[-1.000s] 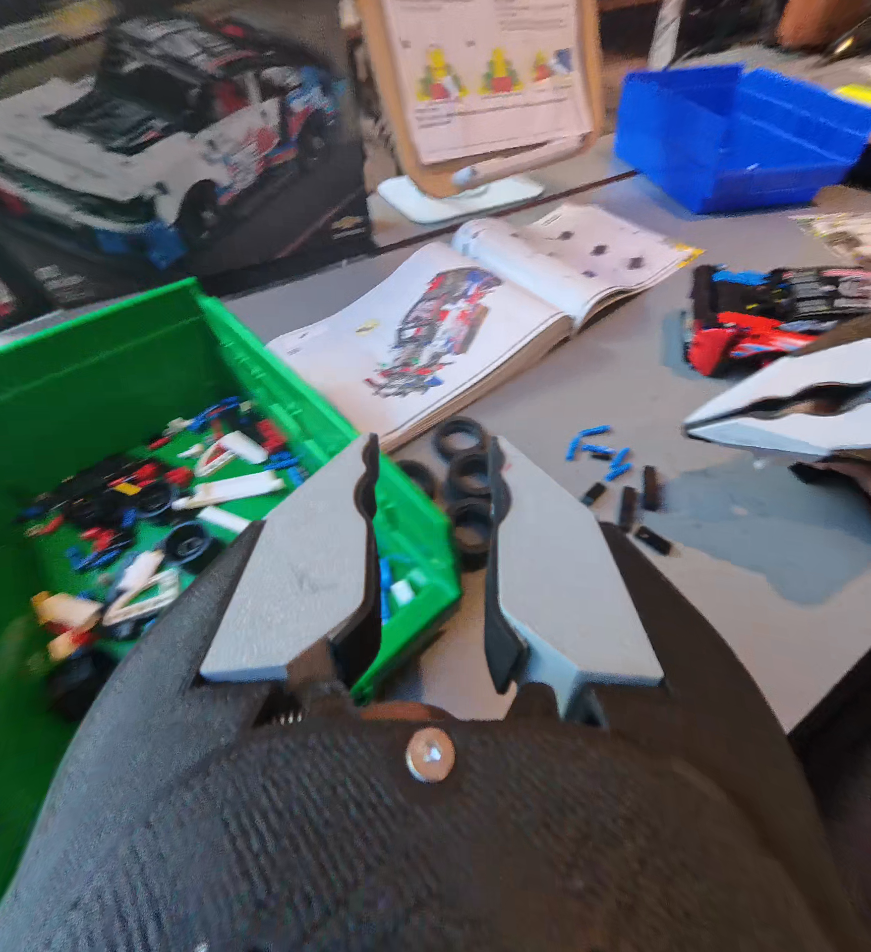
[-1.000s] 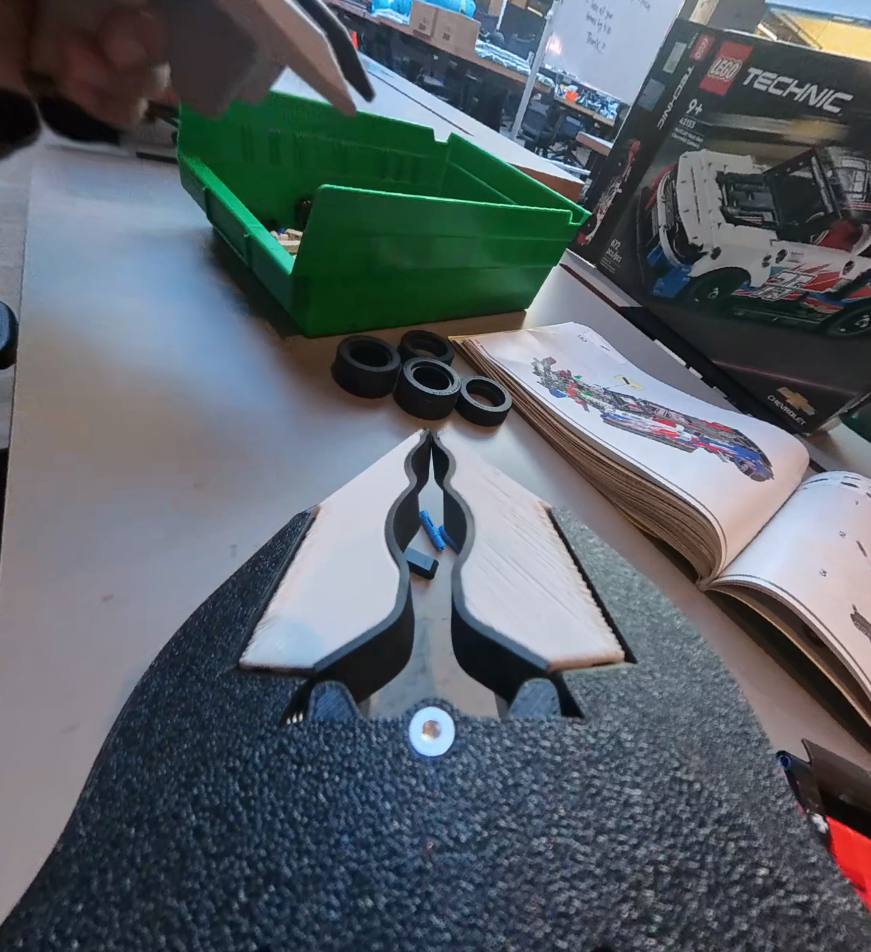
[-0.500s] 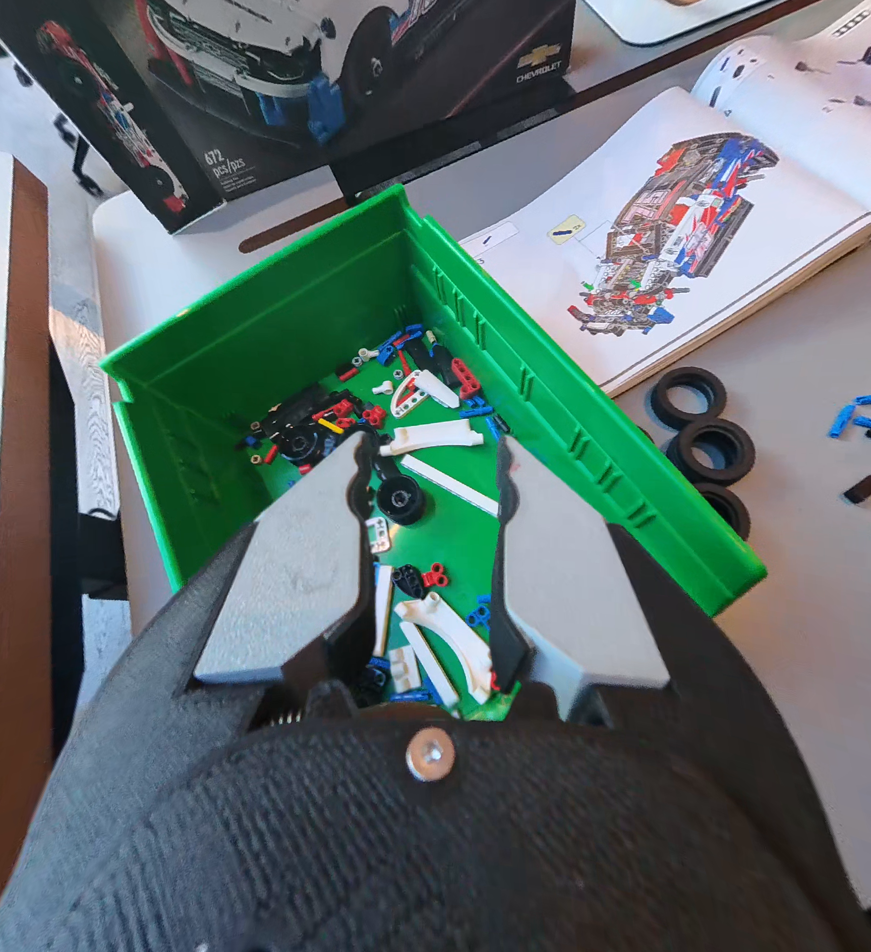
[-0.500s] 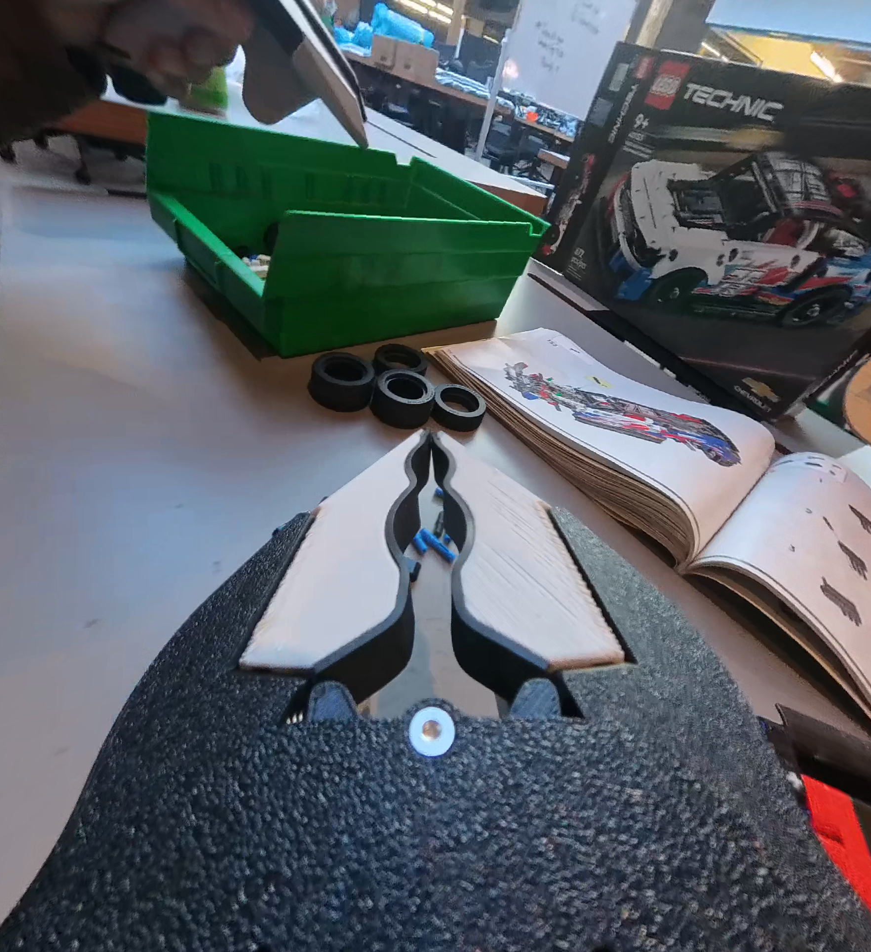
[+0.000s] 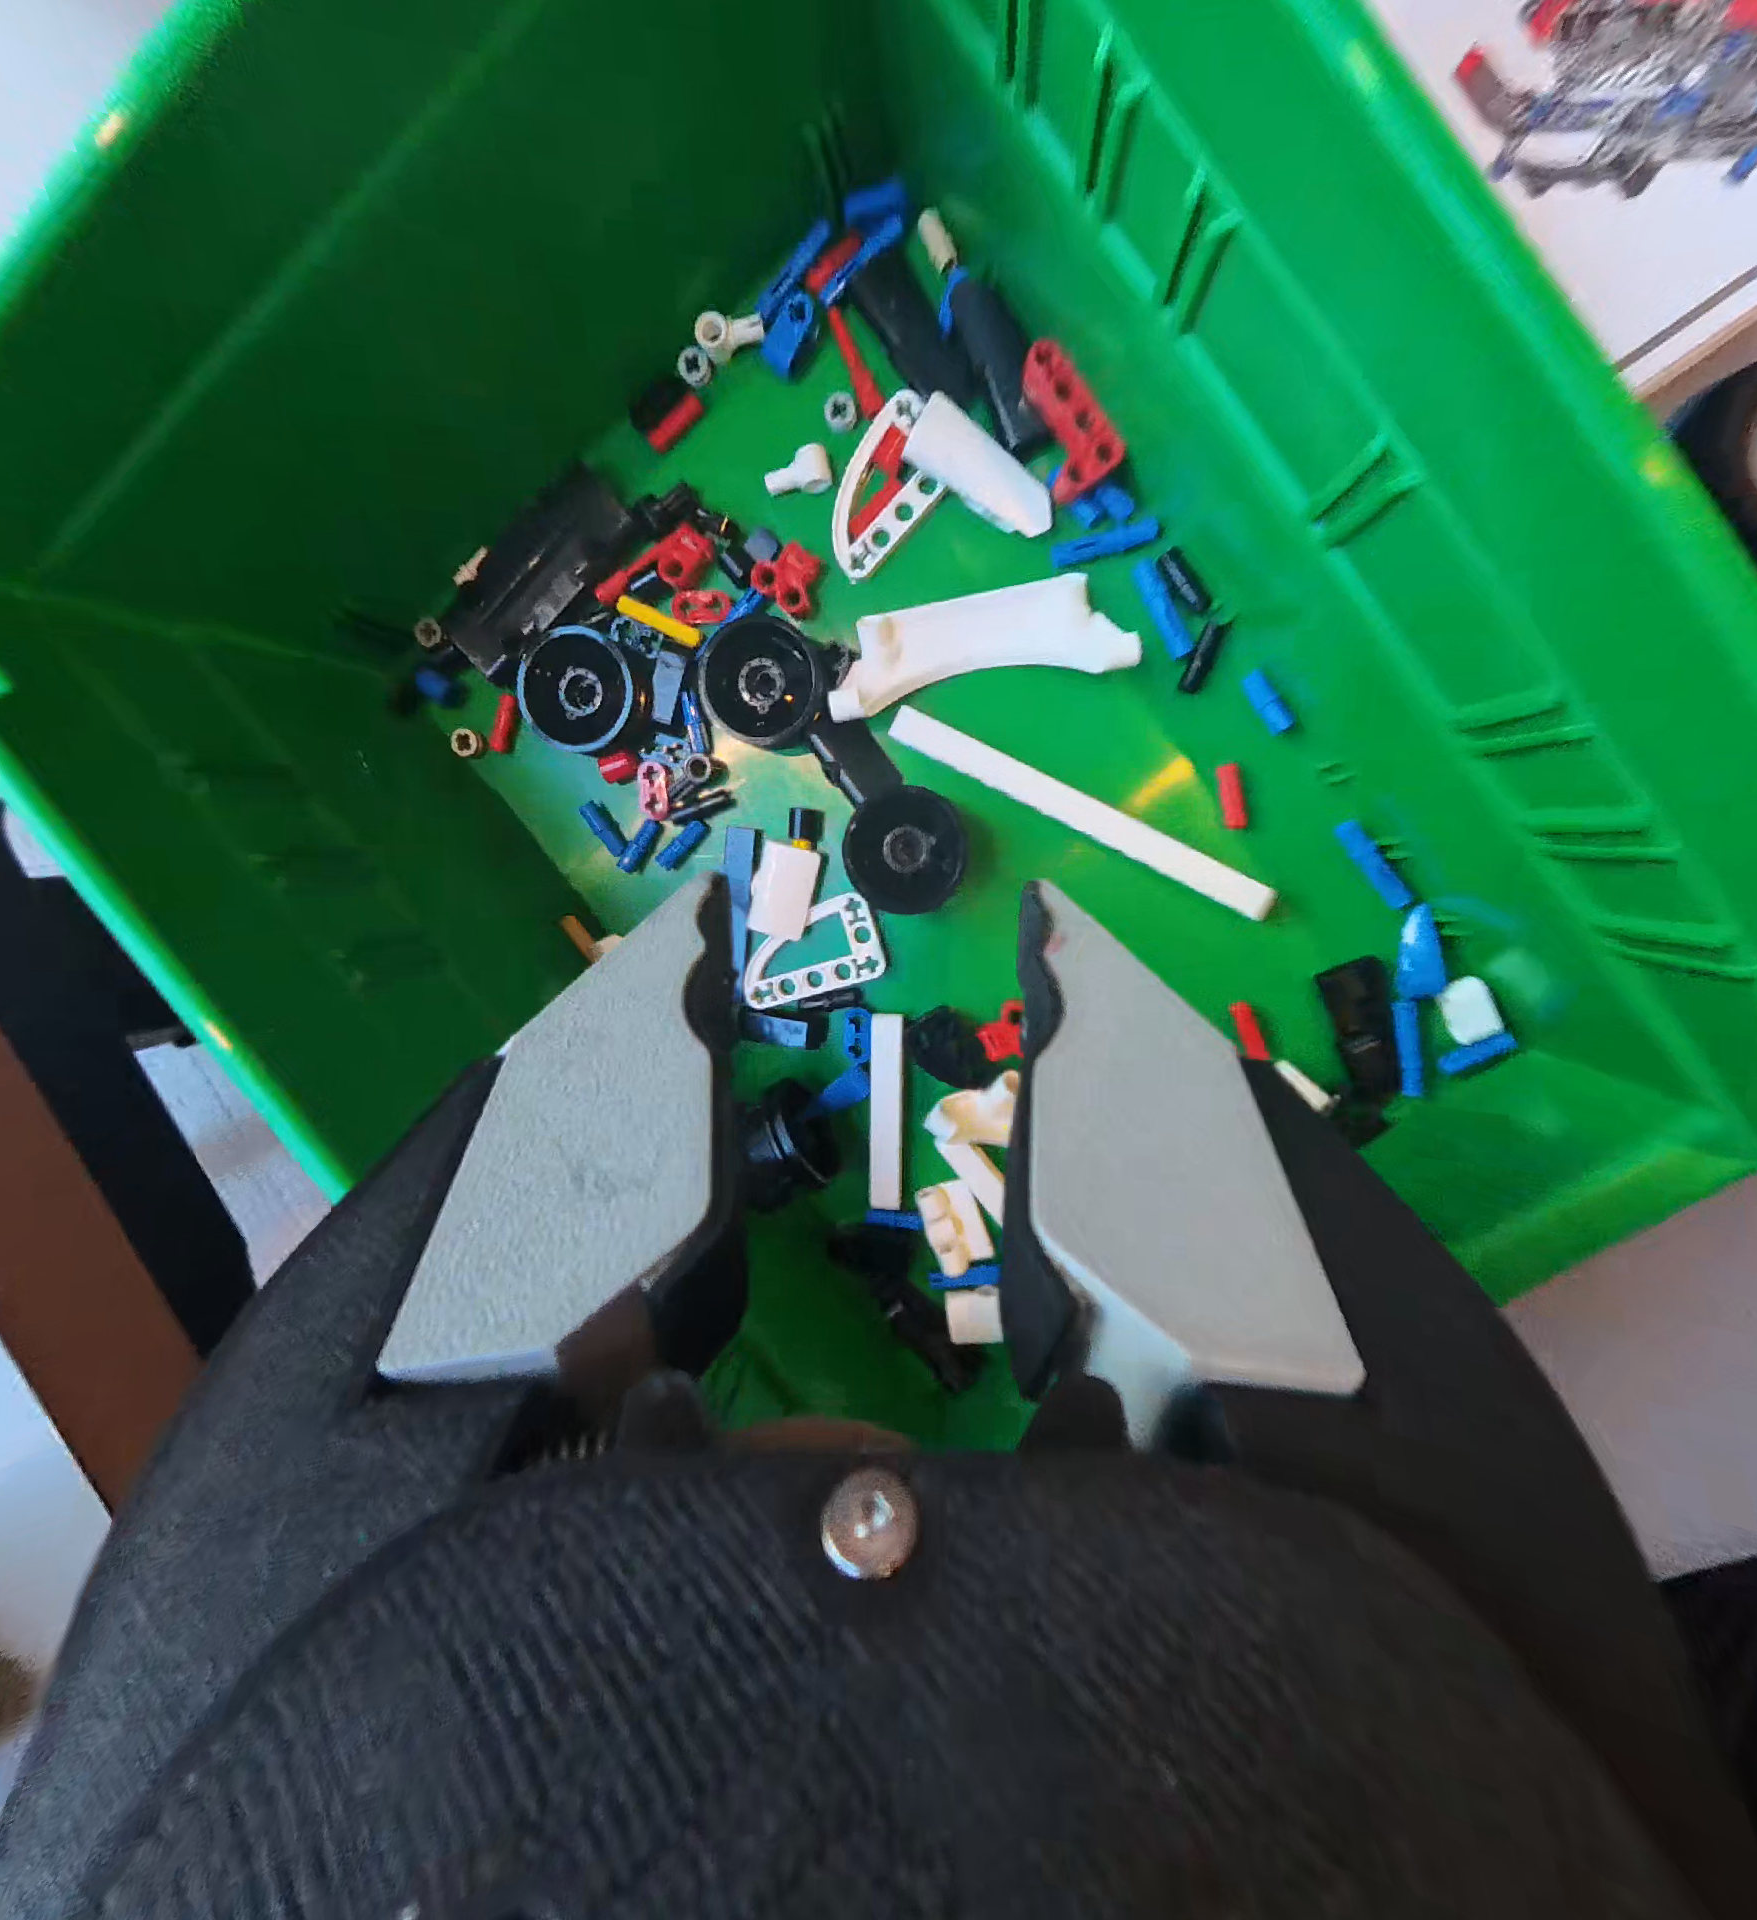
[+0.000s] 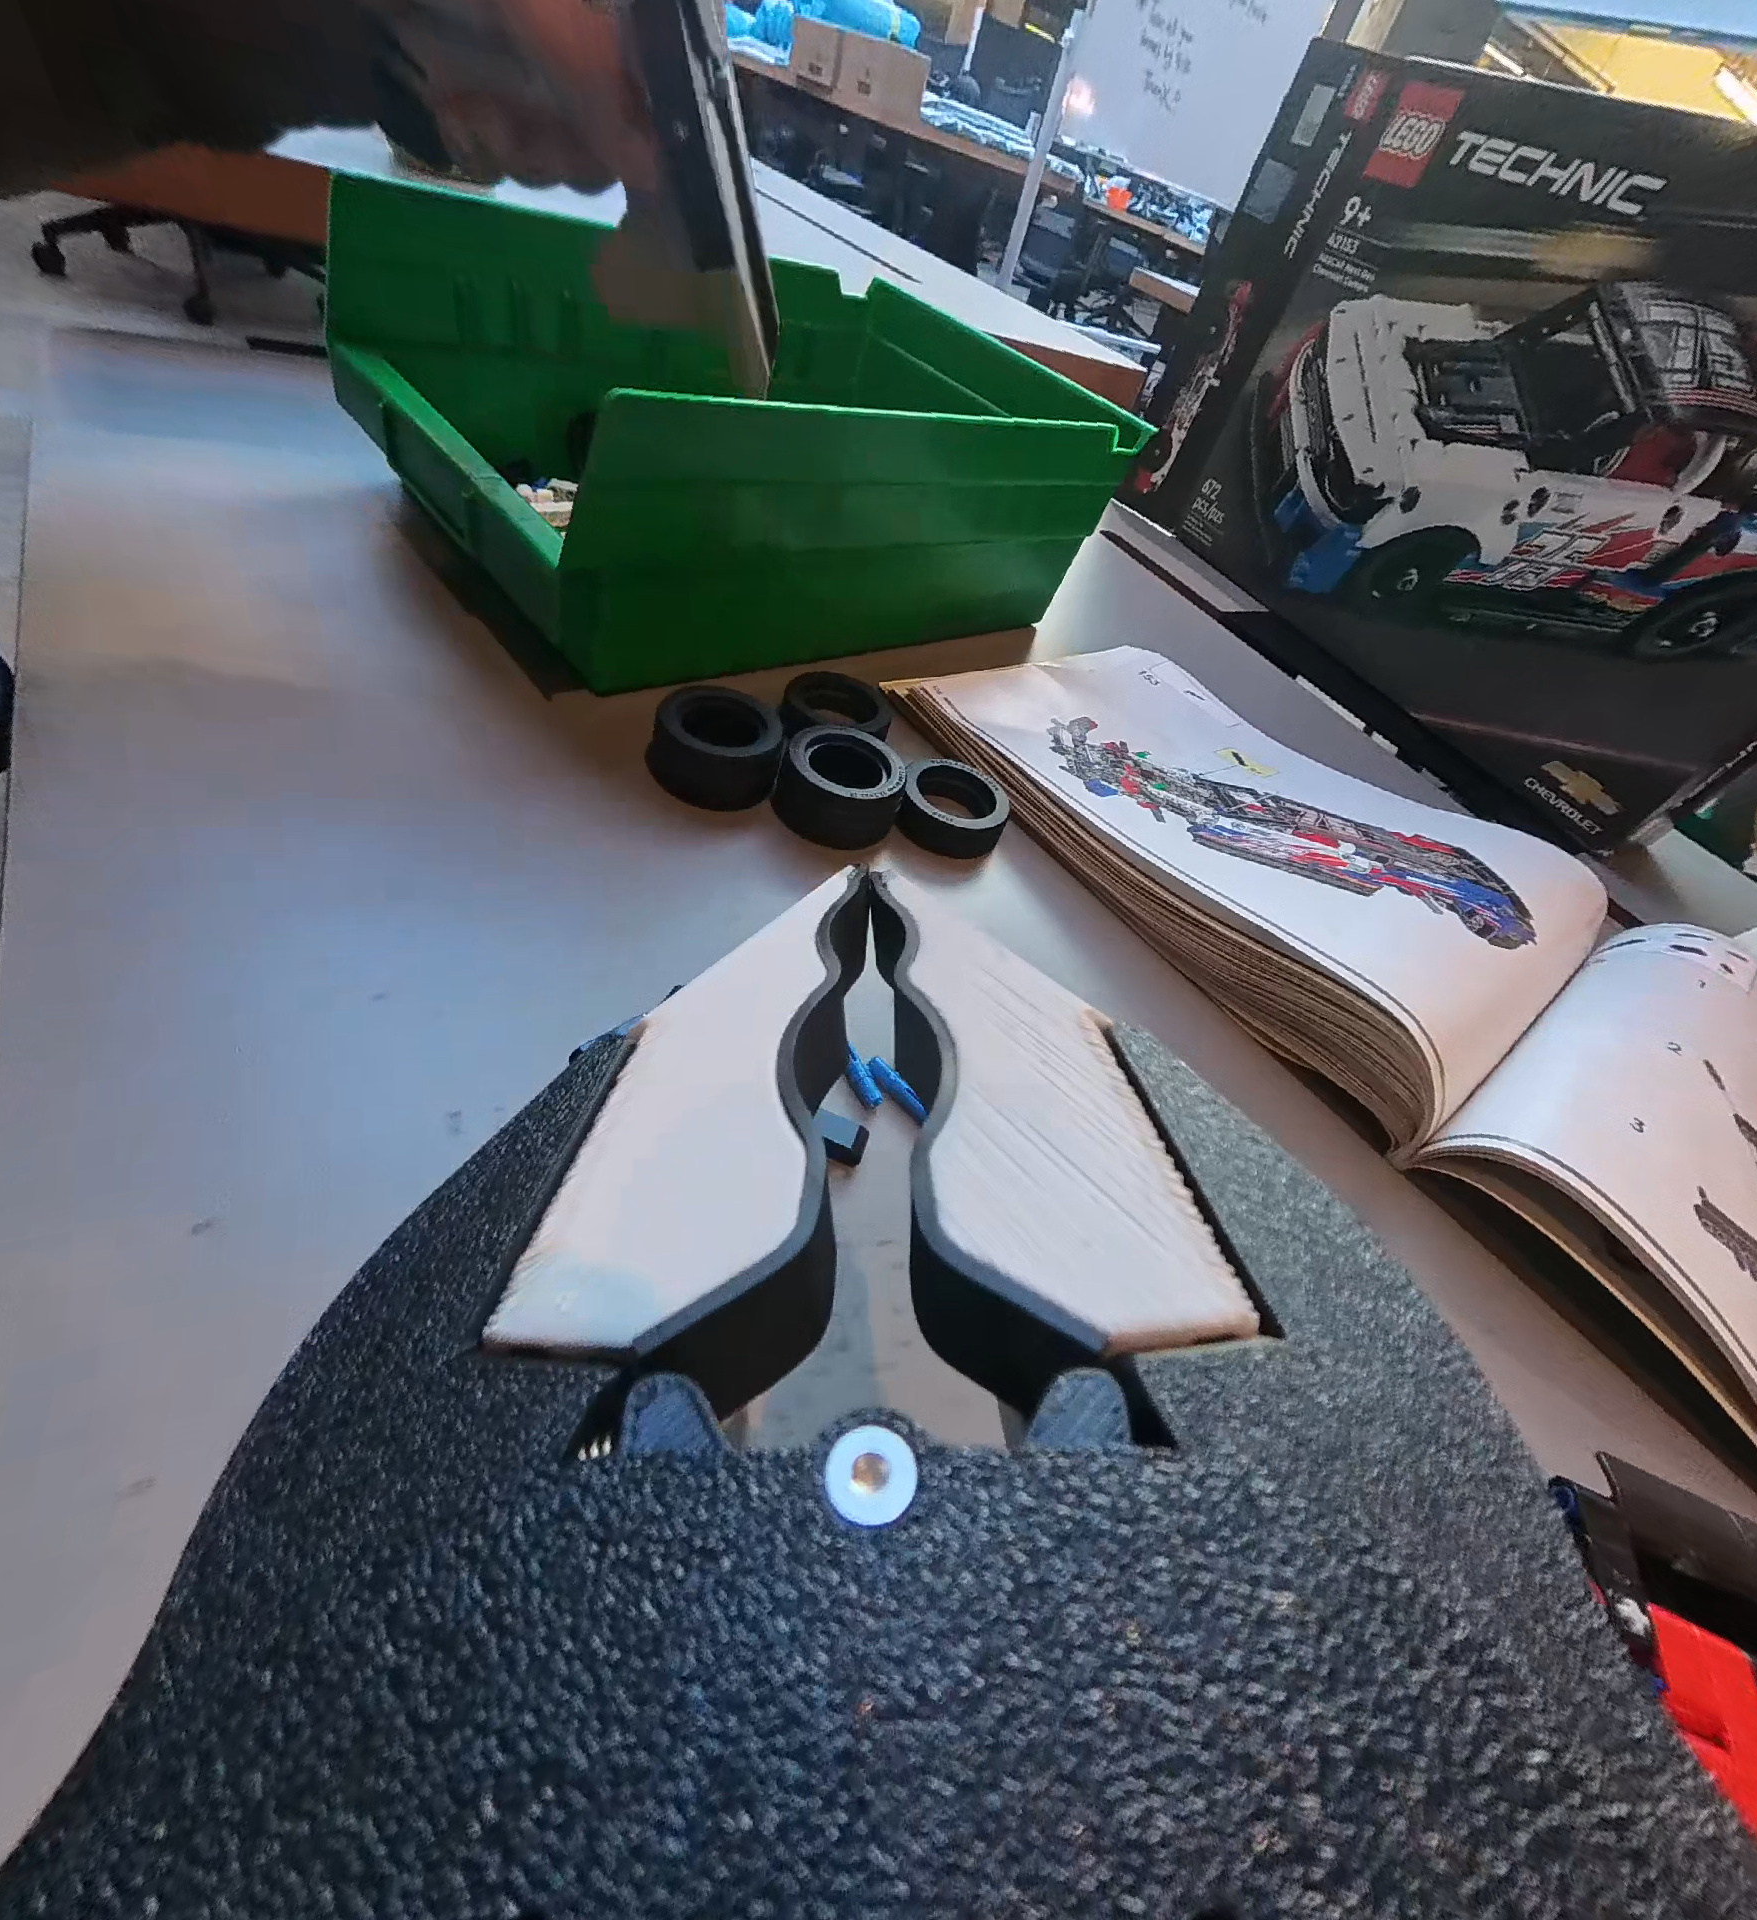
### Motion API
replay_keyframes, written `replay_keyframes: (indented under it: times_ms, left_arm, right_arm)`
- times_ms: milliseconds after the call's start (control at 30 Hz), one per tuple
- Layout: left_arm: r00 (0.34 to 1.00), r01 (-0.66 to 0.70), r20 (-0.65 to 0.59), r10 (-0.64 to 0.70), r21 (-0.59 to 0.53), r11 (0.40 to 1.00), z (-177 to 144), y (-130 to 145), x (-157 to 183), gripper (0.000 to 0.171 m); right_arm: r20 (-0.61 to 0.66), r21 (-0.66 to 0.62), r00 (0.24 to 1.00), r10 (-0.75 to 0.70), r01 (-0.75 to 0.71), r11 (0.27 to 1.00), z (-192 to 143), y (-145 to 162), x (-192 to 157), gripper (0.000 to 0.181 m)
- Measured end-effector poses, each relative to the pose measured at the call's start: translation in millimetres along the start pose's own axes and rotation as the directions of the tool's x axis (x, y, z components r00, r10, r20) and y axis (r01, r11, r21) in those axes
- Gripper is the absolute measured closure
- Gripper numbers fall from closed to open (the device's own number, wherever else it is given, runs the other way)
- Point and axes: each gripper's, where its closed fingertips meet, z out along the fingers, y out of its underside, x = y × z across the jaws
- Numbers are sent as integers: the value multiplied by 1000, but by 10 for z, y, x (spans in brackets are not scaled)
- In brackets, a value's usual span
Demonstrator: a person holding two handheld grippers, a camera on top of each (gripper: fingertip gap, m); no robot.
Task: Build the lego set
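The left gripper (image 5: 869, 914) has dropped lower into the green bin (image 5: 334, 312) since a moment ago, fingers spread and holding nothing above the loose bricks (image 5: 822, 966), bin walls well clear on both sides. The right gripper (image 6: 869, 883) hovers over the bare surface (image 6: 282, 831), fingers clenched and empty, short of the tyres (image 6: 832, 769).

The left claw (image 5: 869, 925) has moved from beside the green bin (image 5: 334, 312) to right over it and dipped down close to the loose pieces (image 5: 749, 686) inside, its fingers wide apart.
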Motion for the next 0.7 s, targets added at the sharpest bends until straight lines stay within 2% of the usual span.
replay_keyframes:
  times_ms: [333,500,700]
  left_arm:
    - [999,-14,-35,13,-9,1000,135,5,-34,118]
    - [996,-63,-58,60,-61,996,58,65,-71,124]
    - [994,-83,-78,78,-57,995,8,65,-42,123]
  right_arm:
    - [18,-13,1000,13,-13,1000,21,16,-7,181]
    - [27,-11,1000,11,-11,1000,24,13,-21,181]
    - [22,-8,1000,20,-20,1000,25,8,-5,181]
